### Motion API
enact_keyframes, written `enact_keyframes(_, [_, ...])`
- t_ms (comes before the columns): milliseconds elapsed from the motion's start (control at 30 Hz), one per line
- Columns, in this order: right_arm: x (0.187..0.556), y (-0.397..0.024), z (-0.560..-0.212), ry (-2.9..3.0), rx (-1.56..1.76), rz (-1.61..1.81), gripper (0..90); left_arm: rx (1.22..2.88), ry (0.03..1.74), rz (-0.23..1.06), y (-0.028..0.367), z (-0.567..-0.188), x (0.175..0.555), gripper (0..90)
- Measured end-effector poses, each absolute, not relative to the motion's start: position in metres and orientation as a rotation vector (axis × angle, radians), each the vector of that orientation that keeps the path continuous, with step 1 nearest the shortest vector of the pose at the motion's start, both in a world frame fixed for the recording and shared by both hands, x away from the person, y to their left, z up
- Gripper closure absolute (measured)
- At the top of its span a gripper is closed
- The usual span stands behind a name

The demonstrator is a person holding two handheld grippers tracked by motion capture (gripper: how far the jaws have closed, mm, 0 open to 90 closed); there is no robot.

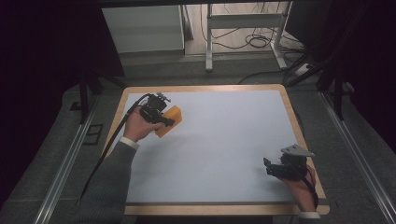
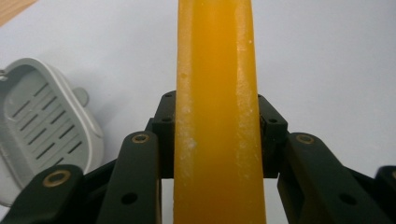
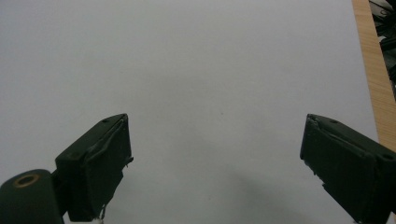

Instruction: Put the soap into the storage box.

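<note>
Orange and waxy-looking, the soap bar (image 2: 215, 112) stands on edge between the two black jaws of the left gripper (image 2: 215, 135), which pinch it from both flat sides; whitish scuffs run along its long edges in the left gripper view. In the high view the same soap bar (image 1: 169, 120) is in the grip of the left gripper (image 1: 161, 116) over the far left part of the white table mat (image 1: 219, 135), close to the mat's left edge, with the left hand (image 1: 137, 128) and a grey sleeve (image 1: 109, 182) reaching in from below. A grey soap dish (image 2: 44, 123) with slotted drain openings lies on the mat to the left of the soap bar in the left gripper view, apart from it and uncovered. The right gripper (image 1: 275, 169) rests low at the near right corner of the mat, well apart from the soap bar, held by the right hand (image 1: 301, 186). In the right gripper view its jaws are spread wide over bare mat, nothing between them, and the wooden table rim (image 3: 373, 79) runs along the mat's edge at the right.
</note>
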State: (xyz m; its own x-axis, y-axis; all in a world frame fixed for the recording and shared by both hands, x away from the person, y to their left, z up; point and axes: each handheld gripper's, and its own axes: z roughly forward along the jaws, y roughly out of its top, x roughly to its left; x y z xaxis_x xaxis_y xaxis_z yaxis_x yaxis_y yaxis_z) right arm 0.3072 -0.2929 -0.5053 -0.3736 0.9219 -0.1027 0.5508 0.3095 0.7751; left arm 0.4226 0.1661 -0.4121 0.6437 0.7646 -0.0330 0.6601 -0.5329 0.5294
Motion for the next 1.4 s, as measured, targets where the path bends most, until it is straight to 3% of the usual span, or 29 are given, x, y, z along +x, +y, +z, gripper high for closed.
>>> enact_keyframes(1400, [0.309, -0.295, -0.509, 2.037, 1.313, 0.873, 8.8, 2.185, 1.372, 0.261, 0.211, -0.416, 0.477, 60.7])
